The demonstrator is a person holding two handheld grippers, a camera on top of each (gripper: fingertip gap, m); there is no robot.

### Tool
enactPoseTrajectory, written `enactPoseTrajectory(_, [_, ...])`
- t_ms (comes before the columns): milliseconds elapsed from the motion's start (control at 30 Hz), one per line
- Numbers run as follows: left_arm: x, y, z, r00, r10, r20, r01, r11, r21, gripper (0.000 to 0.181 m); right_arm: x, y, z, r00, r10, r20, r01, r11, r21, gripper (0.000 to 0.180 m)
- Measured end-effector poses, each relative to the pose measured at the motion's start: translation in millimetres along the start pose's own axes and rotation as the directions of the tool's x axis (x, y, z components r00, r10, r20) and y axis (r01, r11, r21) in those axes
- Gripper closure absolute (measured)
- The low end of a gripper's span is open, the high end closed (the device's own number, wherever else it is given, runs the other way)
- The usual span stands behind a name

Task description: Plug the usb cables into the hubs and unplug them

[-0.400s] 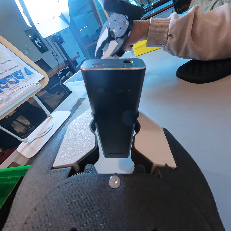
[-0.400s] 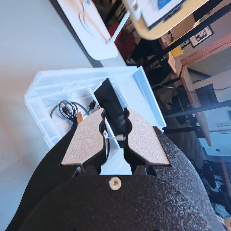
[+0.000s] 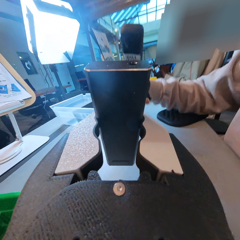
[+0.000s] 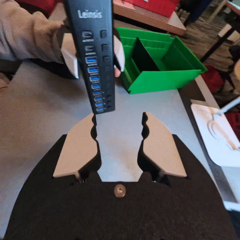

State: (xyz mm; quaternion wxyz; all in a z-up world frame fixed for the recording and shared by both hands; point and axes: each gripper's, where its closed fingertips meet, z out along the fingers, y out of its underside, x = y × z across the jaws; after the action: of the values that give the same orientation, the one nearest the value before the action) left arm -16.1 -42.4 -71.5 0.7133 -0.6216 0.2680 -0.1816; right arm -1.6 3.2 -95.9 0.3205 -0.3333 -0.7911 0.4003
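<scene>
The hub [image 4: 96, 62] hangs right in front of the right gripper [image 4: 119, 114], dead ahead and slightly to its left side, with its long axis running straight away from the camera. The near end sits just off the tip of one finger [image 4: 77, 145], apart from it as far as the right wrist view lets me judge. The row of blue ports and the buttons beside them face this gripper, so that side is open to it.

The right gripper is spread wide and empty, nothing between its fingers but bare grey table [image 4: 39, 116].

The left gripper [image 3: 118, 124] has the hub [image 3: 118, 103]. Its two fingers are pinched in on the narrow sides partway along the body, and the black bar stands up out of them, lifted clear of the table.

No cable shows in either view. The green bin [image 4: 162, 80] beyond the hub looks empty, and the clear tray [image 3: 72, 107] in the left wrist view gives nothing away. My read: the right gripper must fetch a cable first.
</scene>
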Motion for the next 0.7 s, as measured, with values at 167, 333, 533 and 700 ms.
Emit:
enactPoseTrajectory(167, [2.2, -8.8, -1.5, 0.999, -0.036, -0.023, 0.038, 0.996, 0.076, 0.12, -37.6, -28.5, 66.3, 0.996, 0.02, 0.084, -0.034, 0.984, 0.174, 0.106])
enactPoseTrajectory(333, [8.7, -10.5, 1.9, 0.999, 0.028, -0.017, -0.026, 0.997, 0.076, 0.116, -49.3, -33.6, 79.0, 0.992, 0.012, 0.127, -0.035, 0.983, 0.181, 0.117])
enactPoseTrajectory(533, [-24.8, -10.6, -12.4, 0.991, -0.108, 0.075, 0.105, 0.994, 0.041, 0.117, -19.0, -4.9, 48.1, 0.995, 0.008, 0.096, -0.008, 1.0, -0.005, 0.118])
enactPoseTrajectory(700, [-51.1, -7.7, -29.4, 0.975, -0.127, 0.18, 0.117, 0.991, 0.064, 0.157, 74.5, 21.1, -29.6, 0.996, 0.019, -0.083, -0.037, 0.976, -0.212, 0.118])
